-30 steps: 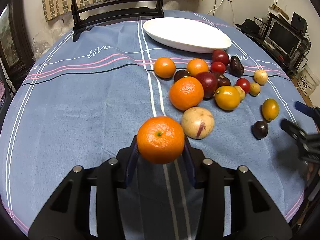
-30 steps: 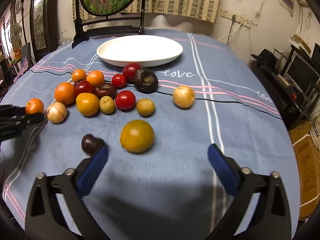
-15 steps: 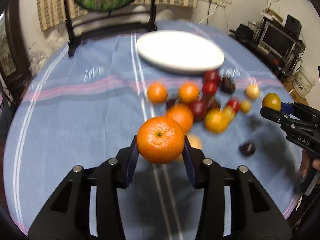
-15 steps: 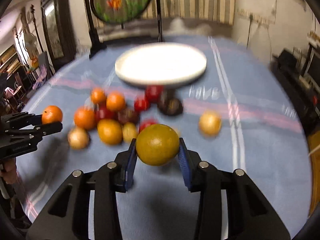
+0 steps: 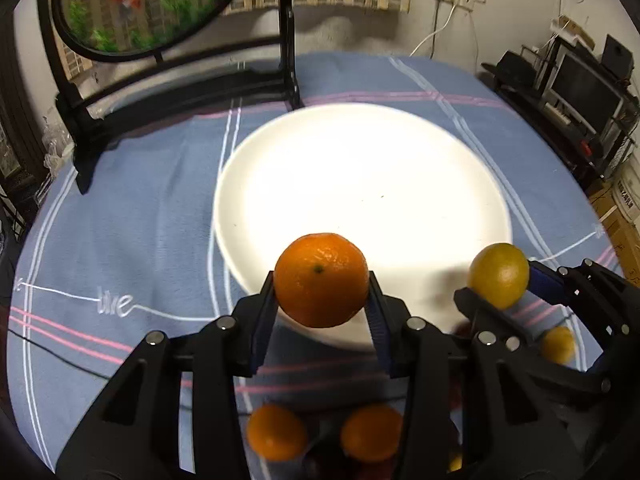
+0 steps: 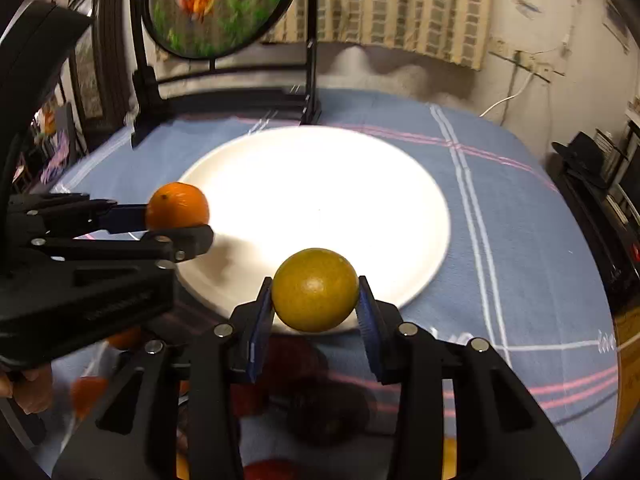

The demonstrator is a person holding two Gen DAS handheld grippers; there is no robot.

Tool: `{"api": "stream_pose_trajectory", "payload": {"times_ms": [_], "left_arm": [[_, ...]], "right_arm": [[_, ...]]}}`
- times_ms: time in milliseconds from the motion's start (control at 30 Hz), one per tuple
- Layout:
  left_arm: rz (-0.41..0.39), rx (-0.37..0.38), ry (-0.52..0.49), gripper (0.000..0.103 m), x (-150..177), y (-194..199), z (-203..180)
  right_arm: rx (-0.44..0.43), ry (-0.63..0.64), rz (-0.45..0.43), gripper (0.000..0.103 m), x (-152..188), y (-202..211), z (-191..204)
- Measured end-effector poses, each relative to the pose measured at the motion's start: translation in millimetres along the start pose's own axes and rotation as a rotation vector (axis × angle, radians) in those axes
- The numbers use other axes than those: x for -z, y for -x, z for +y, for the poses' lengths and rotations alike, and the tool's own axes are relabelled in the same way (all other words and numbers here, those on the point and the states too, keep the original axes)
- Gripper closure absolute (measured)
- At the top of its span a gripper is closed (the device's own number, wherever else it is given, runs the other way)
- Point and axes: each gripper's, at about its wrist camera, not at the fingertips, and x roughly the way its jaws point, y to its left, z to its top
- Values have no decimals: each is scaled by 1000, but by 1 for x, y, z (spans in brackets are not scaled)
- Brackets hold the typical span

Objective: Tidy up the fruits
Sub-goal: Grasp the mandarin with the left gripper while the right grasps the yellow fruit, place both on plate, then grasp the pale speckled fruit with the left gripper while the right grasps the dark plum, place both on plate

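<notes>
My left gripper [image 5: 321, 300] is shut on an orange tangerine [image 5: 321, 279], held over the near rim of the white plate [image 5: 360, 184]. The same tangerine [image 6: 177, 205] shows in the right wrist view at the plate's left edge. My right gripper [image 6: 316, 304] is shut on a yellow-green citrus fruit [image 6: 315, 289], above the near rim of the plate [image 6: 320, 200]. That fruit [image 5: 498, 275] also appears at the right of the left wrist view. Two more tangerines [image 5: 276, 432] lie blurred beneath the left gripper.
A round blue tablecloth [image 5: 132, 240] with pink and white stripes covers the table. A black-framed round screen [image 5: 132, 4] stands behind the plate. Dark red fruits [image 6: 320, 408] lie under the right gripper. Shelves with electronics [image 5: 580, 88] stand at the right.
Both grippers have moved forward from the fruit pile to the near rim of the plate. The right gripper closed on the yellow-green fruit and lifted it; the left kept its tangerine.
</notes>
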Motion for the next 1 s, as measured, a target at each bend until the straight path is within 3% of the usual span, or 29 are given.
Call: {"api": "stream_pose_trajectory", "payload": {"times_ms": [67, 133, 200, 233, 433, 633, 800, 867, 933, 1000], "left_arm": [[25, 5, 10, 59, 0, -12, 2], [23, 18, 21, 55, 1, -14, 4], [-18, 11, 14, 30, 4, -3, 4], [-57, -15, 4, 27, 7, 10, 4], [-150, -31, -3, 24, 46, 77, 13], [-137, -6, 75, 22, 108, 113, 25], [-80, -10, 104, 22, 145, 112, 24], [-66, -15, 104, 22, 156, 111, 21], [-51, -11, 97, 22, 165, 110, 18], [-33, -4, 91, 22, 172, 107, 14]], "right_arm": [[20, 27, 32, 62, -1, -11, 2], [54, 58, 29, 42, 0, -13, 7], [68, 49, -6, 41, 3, 2, 4], [52, 36, -14, 41, 6, 9, 1], [-56, -16, -37, 41, 43, 79, -9], [-96, 30, 48, 41, 108, 108, 20], [-99, 63, 81, 41, 137, 111, 46], [-86, 82, 98, 50, 138, 105, 53], [-115, 86, 130, 69, 142, 100, 59], [-113, 106, 128, 71, 147, 101, 66]]}}
